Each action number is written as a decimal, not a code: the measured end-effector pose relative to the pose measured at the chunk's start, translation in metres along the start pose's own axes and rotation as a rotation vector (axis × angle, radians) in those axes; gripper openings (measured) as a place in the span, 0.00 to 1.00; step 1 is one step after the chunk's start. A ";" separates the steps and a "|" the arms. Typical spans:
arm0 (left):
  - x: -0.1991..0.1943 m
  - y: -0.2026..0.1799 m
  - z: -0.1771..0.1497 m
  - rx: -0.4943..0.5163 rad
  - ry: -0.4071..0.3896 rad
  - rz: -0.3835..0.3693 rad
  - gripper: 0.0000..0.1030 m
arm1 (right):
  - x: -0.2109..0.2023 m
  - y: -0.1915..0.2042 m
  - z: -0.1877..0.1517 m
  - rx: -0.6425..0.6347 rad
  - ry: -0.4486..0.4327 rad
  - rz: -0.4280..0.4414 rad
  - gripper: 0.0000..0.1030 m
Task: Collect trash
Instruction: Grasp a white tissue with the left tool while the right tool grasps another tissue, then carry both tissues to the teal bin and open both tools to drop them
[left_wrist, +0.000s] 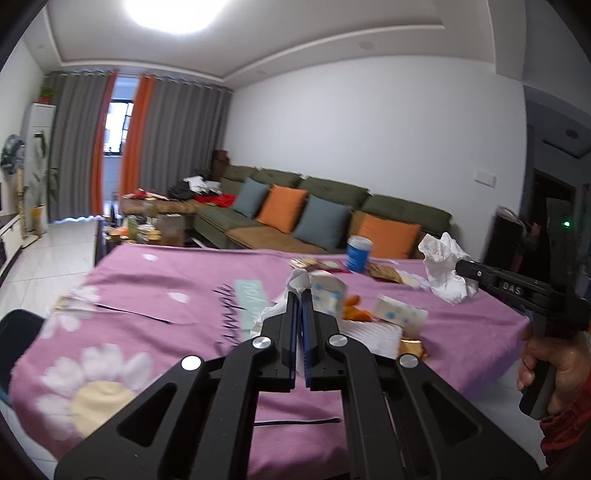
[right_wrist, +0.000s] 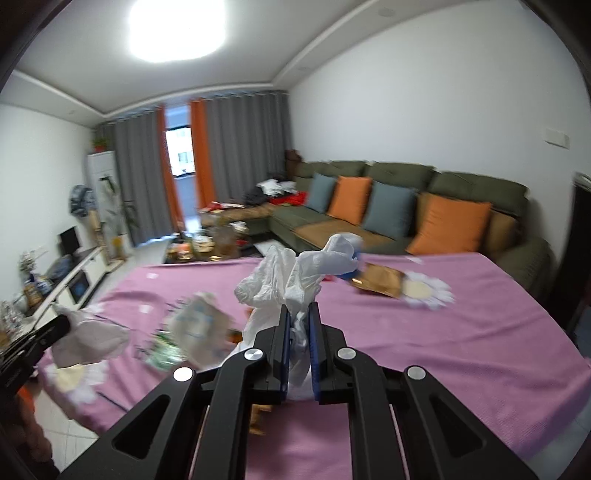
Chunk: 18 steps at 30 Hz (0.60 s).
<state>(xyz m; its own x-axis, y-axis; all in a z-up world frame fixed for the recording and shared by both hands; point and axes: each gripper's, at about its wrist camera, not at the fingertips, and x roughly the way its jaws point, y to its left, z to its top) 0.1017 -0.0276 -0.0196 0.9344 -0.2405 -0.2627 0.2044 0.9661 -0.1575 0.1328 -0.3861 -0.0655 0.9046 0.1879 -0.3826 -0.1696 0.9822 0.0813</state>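
Up close, the left gripper (left_wrist: 300, 293) is clenched on a bit of white tissue (left_wrist: 298, 280) poking from its tips at frame centre; seen from the right wrist view, that same gripper (right_wrist: 64, 325) enters at the left edge with a crumpled tissue (right_wrist: 88, 341) bunched at its end. Right gripper (right_wrist: 300, 308) is clamped on a larger wad of white tissue (right_wrist: 291, 284), which billows above the tips and hangs between the fingers; in the left wrist view it (left_wrist: 461, 267) shows at the right edge, a hand (left_wrist: 554, 369) on its handle, the wad (left_wrist: 445, 267) clear of the cloth. Below both lies a pink cloth with daisy print (left_wrist: 155, 295). More litter rests on it: a blue-dotted tissue pack (left_wrist: 400, 314) right of centre, orange scraps (left_wrist: 356, 312) just beside it, a gold wrapper (right_wrist: 380, 282), a blue cup (left_wrist: 358, 253) near the far edge. Green sofa (left_wrist: 332, 192) with orange and blue cushions behind.
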 end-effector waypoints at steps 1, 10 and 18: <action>-0.008 0.005 0.002 -0.002 -0.013 0.021 0.03 | -0.001 0.007 0.002 -0.011 -0.004 0.019 0.08; -0.078 0.054 0.012 -0.038 -0.121 0.208 0.03 | -0.005 0.100 0.016 -0.137 -0.045 0.263 0.08; -0.129 0.080 0.015 -0.064 -0.185 0.326 0.03 | -0.012 0.172 0.017 -0.232 -0.057 0.419 0.08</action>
<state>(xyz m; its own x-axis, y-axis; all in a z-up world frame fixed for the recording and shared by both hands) 0.0019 0.0820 0.0155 0.9855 0.1054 -0.1334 -0.1257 0.9799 -0.1549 0.0993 -0.2197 -0.0316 0.7590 0.5731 -0.3091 -0.6005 0.7996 0.0079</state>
